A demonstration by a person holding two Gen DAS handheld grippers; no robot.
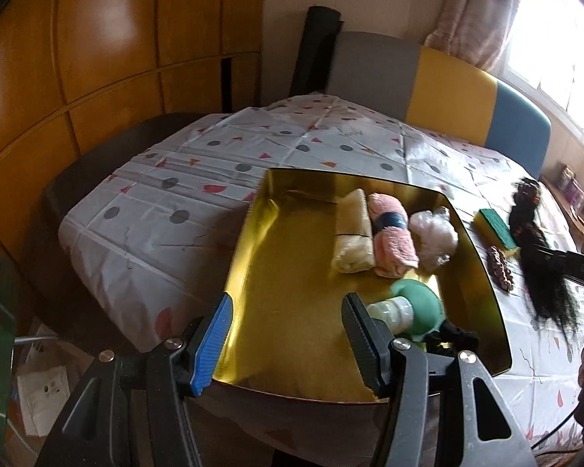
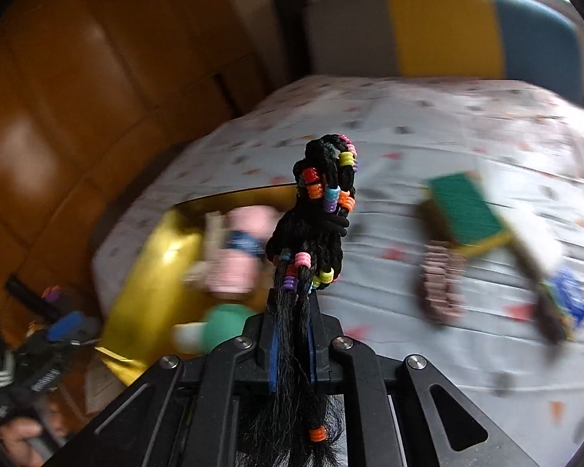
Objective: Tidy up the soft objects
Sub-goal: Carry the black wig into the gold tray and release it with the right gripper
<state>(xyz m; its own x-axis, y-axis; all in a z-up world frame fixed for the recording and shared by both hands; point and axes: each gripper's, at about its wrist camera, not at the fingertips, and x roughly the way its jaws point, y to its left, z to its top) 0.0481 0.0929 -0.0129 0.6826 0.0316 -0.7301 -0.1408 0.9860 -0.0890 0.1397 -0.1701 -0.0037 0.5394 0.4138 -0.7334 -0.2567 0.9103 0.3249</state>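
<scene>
Half-blurred sponge (image 2: 465, 210) beyond clamped beaded braid (image 2: 319, 214).

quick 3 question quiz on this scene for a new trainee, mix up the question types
1. True or false: the right gripper is shut on the black beaded hairpiece.
2. Multiple choice: which item lies on the tablecloth, outside the gold tray? A) pink rolled towel B) green and yellow sponge C) cream rolled cloth
3. Fill in: the left gripper has its fingers ____, with nothing between them.

Key
1. True. Strands of the hairpiece are pinched between the fingers.
2. B. The sponge sits to the right of the tray; the two rolls lie inside it.
3. Open. The fingers stand apart over the tray's near edge.
</scene>
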